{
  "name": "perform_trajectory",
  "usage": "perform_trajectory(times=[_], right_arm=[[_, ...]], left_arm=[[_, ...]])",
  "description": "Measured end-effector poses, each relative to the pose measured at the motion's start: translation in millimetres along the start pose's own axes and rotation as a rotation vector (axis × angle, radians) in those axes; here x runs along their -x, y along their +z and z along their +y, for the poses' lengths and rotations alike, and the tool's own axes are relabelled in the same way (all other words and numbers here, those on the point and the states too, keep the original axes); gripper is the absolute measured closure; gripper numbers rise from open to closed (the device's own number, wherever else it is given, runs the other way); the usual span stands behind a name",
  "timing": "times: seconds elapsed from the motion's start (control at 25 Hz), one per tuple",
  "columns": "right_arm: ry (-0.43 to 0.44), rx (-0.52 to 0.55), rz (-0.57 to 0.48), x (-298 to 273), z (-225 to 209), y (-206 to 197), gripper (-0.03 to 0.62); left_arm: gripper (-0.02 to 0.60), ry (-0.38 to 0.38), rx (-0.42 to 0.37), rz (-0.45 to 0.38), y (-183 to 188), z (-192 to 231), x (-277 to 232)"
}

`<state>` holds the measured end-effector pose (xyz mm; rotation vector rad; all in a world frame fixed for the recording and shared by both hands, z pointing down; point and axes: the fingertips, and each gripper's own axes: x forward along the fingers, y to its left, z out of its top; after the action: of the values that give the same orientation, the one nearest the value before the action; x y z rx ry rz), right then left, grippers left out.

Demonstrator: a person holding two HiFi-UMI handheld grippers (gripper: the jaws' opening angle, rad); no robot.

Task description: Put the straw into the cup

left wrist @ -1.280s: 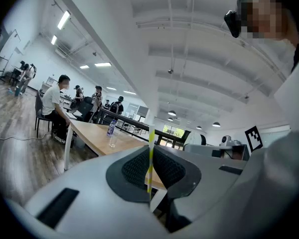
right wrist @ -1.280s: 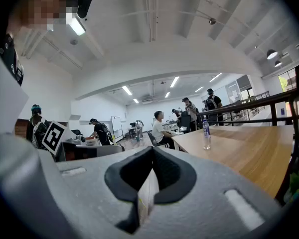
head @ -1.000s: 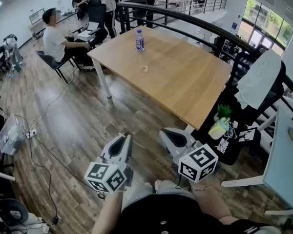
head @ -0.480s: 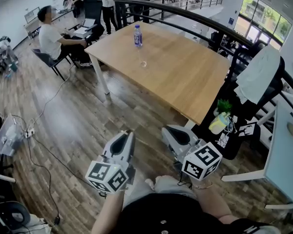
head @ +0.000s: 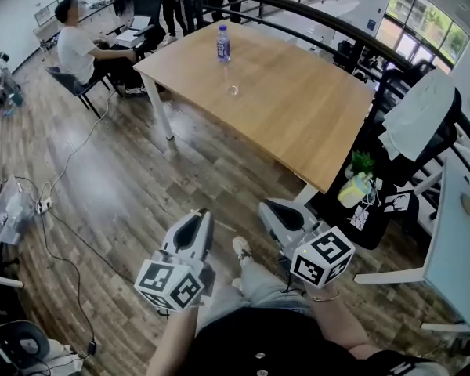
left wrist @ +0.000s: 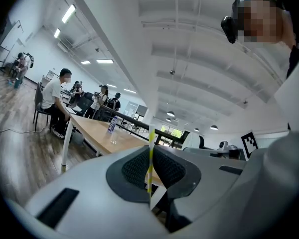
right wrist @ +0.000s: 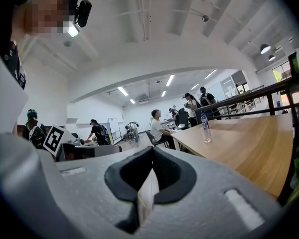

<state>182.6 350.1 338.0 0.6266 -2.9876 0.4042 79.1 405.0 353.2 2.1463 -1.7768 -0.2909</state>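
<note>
While I stand well apart from it, the wooden table fills the upper middle of the head view. Low in that view sit my left gripper and, just beside it, my right gripper, whose jaws are drawn together. Near the table's upper edge stands a blue-labelled bottle. Just below it stands the clear cup, upright, its contents too small to tell. The yellow-striped straw is upright, clamped between my left gripper's pads.

Bright, even daylight from windows and ceiling strips; strong fisheye edge distortion.
</note>
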Motion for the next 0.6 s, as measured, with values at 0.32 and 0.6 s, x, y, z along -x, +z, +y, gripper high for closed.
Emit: perform_trajectory(times=[0.32,0.6], right_arm=[[0.022,0.005,0.017,-50.4,-32.3,4.5,0.597],[0.073,0.014,0.007,-122.0,-80.9,29.1,0.597]], left_arm=[[0.543,0.024,0.031,0.0,6.6,37.5,-37.0],[0.543,0.043,0.021,-0.02,37.8,81.9,-106.3]])
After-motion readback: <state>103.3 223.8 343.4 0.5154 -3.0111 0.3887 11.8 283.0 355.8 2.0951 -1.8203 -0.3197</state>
